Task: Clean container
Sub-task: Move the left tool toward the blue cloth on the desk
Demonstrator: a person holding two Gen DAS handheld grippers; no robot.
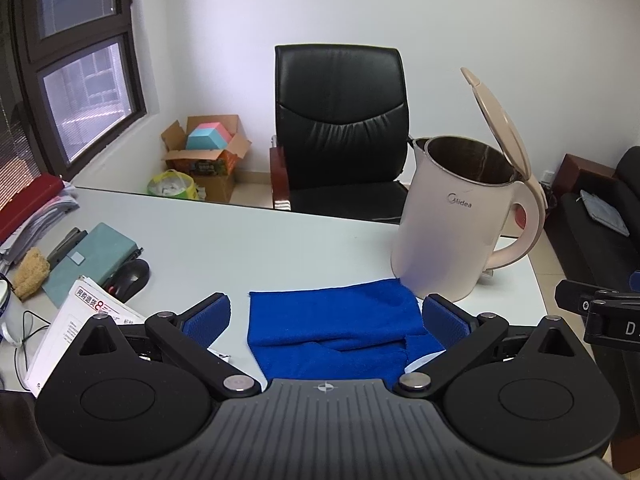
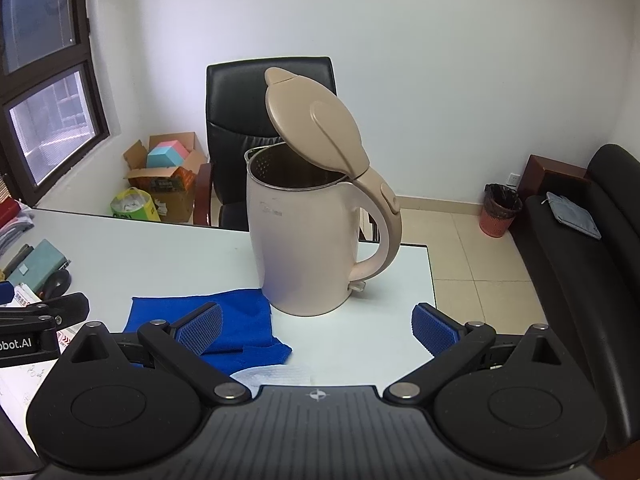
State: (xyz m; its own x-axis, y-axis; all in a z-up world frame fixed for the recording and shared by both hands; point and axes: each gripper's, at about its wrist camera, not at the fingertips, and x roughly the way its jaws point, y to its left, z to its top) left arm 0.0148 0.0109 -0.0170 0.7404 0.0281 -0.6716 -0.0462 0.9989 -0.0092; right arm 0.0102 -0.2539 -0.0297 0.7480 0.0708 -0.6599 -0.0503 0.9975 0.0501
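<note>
A cream electric kettle point(image 1: 452, 224) stands on the white desk point(image 1: 240, 240) with its tan lid point(image 1: 500, 124) flipped up; it also shows in the right wrist view point(image 2: 308, 240). A folded blue cloth point(image 1: 332, 328) lies flat on the desk just in front of the kettle, its corner touching the kettle's base; it shows in the right wrist view too point(image 2: 236, 320). My left gripper point(image 1: 326, 320) is open and empty, its jaws spread on either side of the cloth. My right gripper point(image 2: 318, 326) is open and empty, in front of the kettle.
A black office chair point(image 1: 340, 128) stands behind the desk. A teal notebook point(image 1: 92, 260), a black mouse point(image 1: 130, 276), papers point(image 1: 80, 328) and a sponge point(image 1: 30, 272) lie at the desk's left. A white tissue point(image 2: 276, 374) lies near the front edge. A black sofa point(image 2: 600, 248) is at the right.
</note>
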